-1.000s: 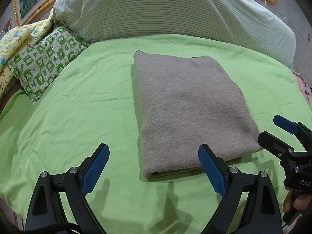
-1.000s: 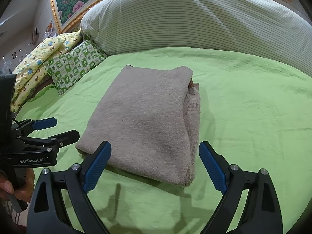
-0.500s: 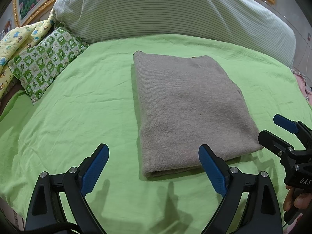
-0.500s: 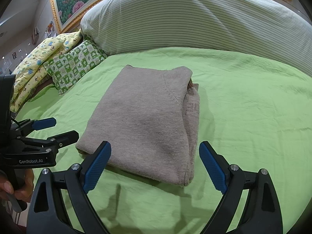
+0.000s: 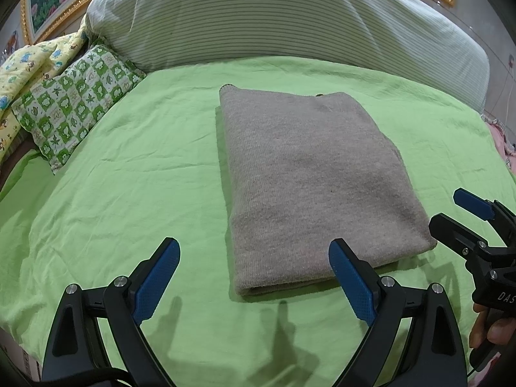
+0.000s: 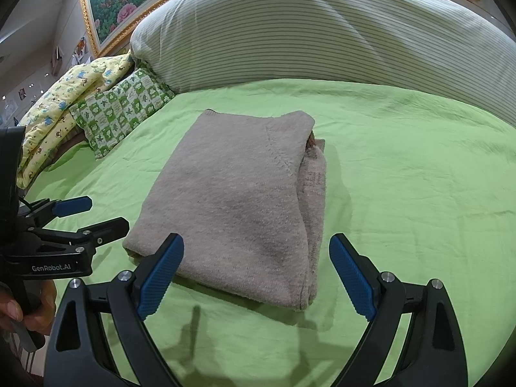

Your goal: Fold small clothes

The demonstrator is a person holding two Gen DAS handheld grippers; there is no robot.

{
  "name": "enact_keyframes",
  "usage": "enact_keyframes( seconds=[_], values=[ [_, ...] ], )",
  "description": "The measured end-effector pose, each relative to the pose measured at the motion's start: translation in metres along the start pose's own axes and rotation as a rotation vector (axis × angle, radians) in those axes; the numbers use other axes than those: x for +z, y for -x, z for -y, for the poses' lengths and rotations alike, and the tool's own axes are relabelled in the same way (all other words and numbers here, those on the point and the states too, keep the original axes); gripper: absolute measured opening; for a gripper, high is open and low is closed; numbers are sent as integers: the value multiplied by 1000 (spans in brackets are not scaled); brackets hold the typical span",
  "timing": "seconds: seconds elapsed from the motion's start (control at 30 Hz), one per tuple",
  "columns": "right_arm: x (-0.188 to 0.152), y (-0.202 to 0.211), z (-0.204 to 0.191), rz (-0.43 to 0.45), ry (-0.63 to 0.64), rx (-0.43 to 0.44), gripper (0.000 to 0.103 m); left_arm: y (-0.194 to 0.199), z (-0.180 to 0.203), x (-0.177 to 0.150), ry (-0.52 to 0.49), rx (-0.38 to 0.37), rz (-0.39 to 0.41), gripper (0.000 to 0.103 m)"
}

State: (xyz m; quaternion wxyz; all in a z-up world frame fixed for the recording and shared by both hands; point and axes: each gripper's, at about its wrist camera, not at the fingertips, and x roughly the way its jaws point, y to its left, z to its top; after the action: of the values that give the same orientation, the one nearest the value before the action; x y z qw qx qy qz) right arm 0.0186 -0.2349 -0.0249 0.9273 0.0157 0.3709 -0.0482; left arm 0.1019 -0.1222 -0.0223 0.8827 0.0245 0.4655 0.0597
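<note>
**Folded sweater lies between two open claws on green bed**

A grey-brown knitted garment (image 5: 309,187), folded into a thick rectangle, rests flat on the lime-green bedsheet (image 5: 129,193), its long axis running away from the cameras toward the large striped bolster (image 5: 274,22) at the head of the bed. The left gripper (image 5: 254,277) hangs just short of the garment's near edge with its blue-padded jaws spread wide and holding nothing; the near left corner of the bundle sits ahead of the gap between them. The right gripper (image 6: 256,274) is likewise spread and empty, its opening facing the near right corner. Each claw stands about equally close to its own corner, so neither hand has a clear advantage for the next grasp.

The left wrist view shows a smooth top face and a clean rolled fold along the near edge. Only the right wrist view reveals the stacked, slightly uneven layers down the garment's right side, with a ribbed inner layer peeking out. A green-and-white patterned cushion (image 6: 122,113) lies well apart, off to the left.
</note>
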Motion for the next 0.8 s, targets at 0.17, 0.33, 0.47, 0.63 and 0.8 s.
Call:
enact_keyframes(
  seconds=[0.17,0.33,0.47,0.63,0.8],
  values=[
    [2,0,2,3,-1,0,92,-1,-1,1,0,-3,-2,94],
    [3,0,2,3,-2,-1,92,-3,-2,3,0,-8,-6,94],
    [7,-1,3,4,-4,-1,92,-3,-4,5,2,-13,-3,94],
    [10,-2,2,7,0,2,92,-4,-5,6,6,-14,-2,94],
    [13,-3,2,7,0,3,92,-4,-6,7,10,-16,-4,94]
  ],
)
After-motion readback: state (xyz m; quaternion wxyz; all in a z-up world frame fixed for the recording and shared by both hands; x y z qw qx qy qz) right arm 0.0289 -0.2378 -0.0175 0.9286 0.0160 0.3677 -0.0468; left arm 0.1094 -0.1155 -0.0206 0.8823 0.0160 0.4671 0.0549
